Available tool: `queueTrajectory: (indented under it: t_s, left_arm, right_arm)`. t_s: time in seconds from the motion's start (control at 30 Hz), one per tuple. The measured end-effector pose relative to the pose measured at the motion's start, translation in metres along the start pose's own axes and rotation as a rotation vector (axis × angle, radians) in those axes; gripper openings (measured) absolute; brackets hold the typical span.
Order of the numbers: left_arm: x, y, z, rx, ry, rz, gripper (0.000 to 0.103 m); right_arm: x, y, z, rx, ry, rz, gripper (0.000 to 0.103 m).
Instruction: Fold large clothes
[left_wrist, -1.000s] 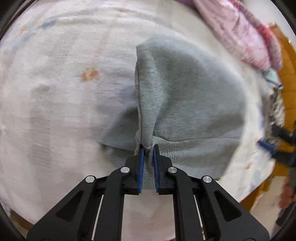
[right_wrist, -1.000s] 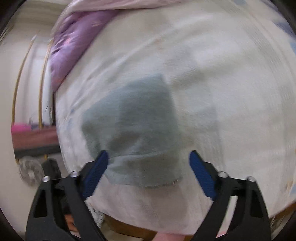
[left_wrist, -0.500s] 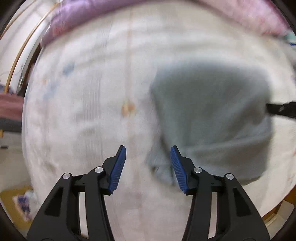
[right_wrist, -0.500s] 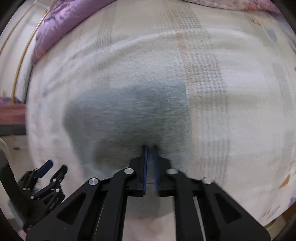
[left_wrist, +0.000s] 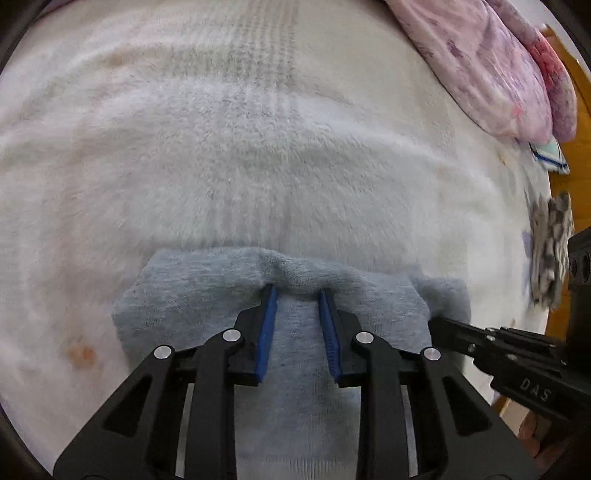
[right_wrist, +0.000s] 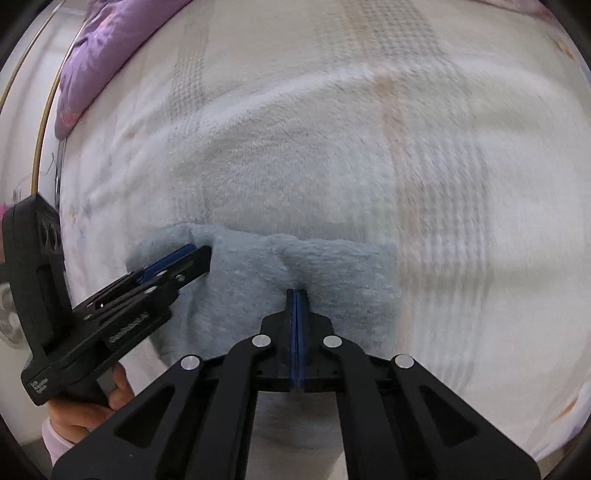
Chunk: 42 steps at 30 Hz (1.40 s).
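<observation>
The grey garment (left_wrist: 303, 354) lies folded on a fuzzy white blanket (left_wrist: 258, 177), near the lower edge of both views. Its near part runs under the black frames and out of the pictures, so its full outline cannot be made out.

The left tongs (left_wrist: 297, 291) press down at the garment's far fold, blue pads (left_wrist: 266, 328) partly spread and closing, with a ridge of grey cloth bunched between them; whether the pads already press on it cannot be told. The right tongs (right_wrist: 296, 293) are pressed together and dig into the same far fold – the cloth puckers at their tips, yet it cannot be seen whether any fabric is caught between the pads. In the left view only their black side shows at the garment's right corner.

A hand (right_wrist: 85, 410) with a pale sleeve grips the left handle, cut off at the frame edge.

The blanket – faintly striped, with an orange spot (left_wrist: 79, 352) – covers a bed. A pink-and-purple quilt (left_wrist: 491, 74) is heaped at its far side, and a small black-and-white patterned cloth (left_wrist: 550, 251) lies at the right edge, blurred.
</observation>
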<state>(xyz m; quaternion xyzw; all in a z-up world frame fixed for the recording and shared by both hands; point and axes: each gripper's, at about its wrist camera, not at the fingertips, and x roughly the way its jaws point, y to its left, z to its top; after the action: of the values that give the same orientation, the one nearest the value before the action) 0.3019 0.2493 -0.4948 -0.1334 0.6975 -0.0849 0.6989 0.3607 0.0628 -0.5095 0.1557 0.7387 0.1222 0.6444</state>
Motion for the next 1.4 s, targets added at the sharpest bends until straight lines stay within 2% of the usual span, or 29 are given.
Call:
queueTrajectory:
  t_s: [0.07,0.13,0.2,0.23,0.27,0.3,0.33,0.4,0.47,0.5,0.57,0.6,0.67,0.7,0.77,0.8,0.83,0.9,0.97,1.13,1.23,1.3,1.37,1.4]
  left_arm:
    - [-0.015,-0.006,-0.017,0.047,0.010,0.056,0.025]
    - [-0.022,-0.014,-0.051,0.094,0.036,0.145,0.026]
    - [-0.013,-0.009,-0.088,0.124,0.037,0.219,0.025]
    - [-0.003,-0.004,-0.105,0.125,0.059,0.227,0.025]
    - [0.007,0.005,-0.124,0.087,0.090,0.238,0.025]
    - [0.007,0.009,-0.134,0.055,0.087,0.224,0.025]
    - [0.002,0.014,-0.144,0.019,0.069,0.192,0.024]
    - [-0.004,0.024,-0.159,-0.059,0.040,0.127,0.024]
    - [0.012,0.034,-0.164,-0.084,0.038,0.100,0.026]
    - [0.020,0.039,-0.164,-0.092,0.041,0.100,0.026]
    - [0.016,0.042,-0.160,-0.144,0.023,0.073,0.027]
    - [0.007,0.043,-0.160,-0.153,-0.007,0.072,0.031]
    - [-0.011,0.042,-0.166,-0.132,-0.067,0.109,0.068]
    - [-0.017,0.037,-0.167,-0.104,-0.087,0.127,0.073]
    - [-0.021,0.033,-0.169,-0.077,-0.090,0.133,0.075]
    - [-0.022,0.033,-0.168,-0.078,-0.084,0.135,0.076]
    - [-0.024,0.033,-0.167,-0.084,-0.081,0.133,0.077]
    - [-0.028,0.034,-0.164,-0.097,-0.088,0.113,0.077]
    - [-0.038,0.031,-0.160,-0.101,-0.094,0.107,0.081]
    - [-0.048,0.046,-0.154,-0.092,-0.134,0.096,0.084]
    - [-0.046,0.064,-0.146,-0.090,-0.146,0.095,0.084]
    - [-0.038,0.076,-0.131,-0.091,-0.159,0.090,0.084]
    - [-0.032,0.088,-0.125,-0.089,-0.180,0.032,0.089]
    - [-0.022,0.096,-0.120,-0.098,-0.194,-0.053,0.089]
  right_arm:
    - [-0.014,0.014,-0.029,-0.030,0.034,-0.016,0.003]
    - [-0.010,0.021,-0.063,-0.076,0.090,-0.030,0.003]
    - [0.006,0.015,-0.087,-0.102,0.059,-0.090,0.000]
    - [0.019,0.005,-0.093,-0.074,0.043,-0.094,0.000]
    - [0.024,-0.006,-0.094,0.009,0.036,-0.036,0.000]
    - [0.019,-0.009,-0.093,0.065,0.050,-0.005,0.000]
    - [0.012,-0.007,-0.095,0.077,0.064,-0.013,0.000]
    - [0.000,0.004,-0.106,0.010,0.042,-0.068,0.001]
    - [0.013,0.000,-0.119,-0.021,0.017,-0.101,0.000]
    - [0.034,-0.008,-0.119,-0.023,0.016,-0.092,0.000]
    - [0.032,-0.017,-0.117,0.048,0.028,-0.045,0.000]
    - [0.023,-0.015,-0.117,0.040,0.028,-0.053,0.000]
    - [0.008,-0.014,-0.120,-0.001,0.001,-0.052,0.003]
    - [0.004,-0.015,-0.122,0.001,-0.006,-0.044,0.005]
    - [-0.010,-0.022,-0.128,0.013,-0.025,0.014,0.028]
    - [-0.018,-0.026,-0.130,0.015,-0.037,0.058,0.068]
    - [-0.025,-0.029,-0.132,0.019,-0.058,0.059,0.091]
    - [-0.042,-0.033,-0.137,0.003,-0.138,0.040,0.091]
    - [-0.053,-0.034,-0.141,-0.048,-0.187,0.059,0.092]
    - [-0.028,-0.045,-0.132,-0.058,-0.174,0.043,0.093]
    - [-0.024,-0.052,-0.125,-0.065,-0.179,0.085,0.093]
    - [-0.017,-0.057,-0.116,-0.065,-0.174,0.158,0.093]
    - [-0.006,-0.052,-0.109,-0.062,-0.168,0.203,0.096]
    - [0.003,-0.052,-0.104,-0.068,-0.167,0.202,0.096]
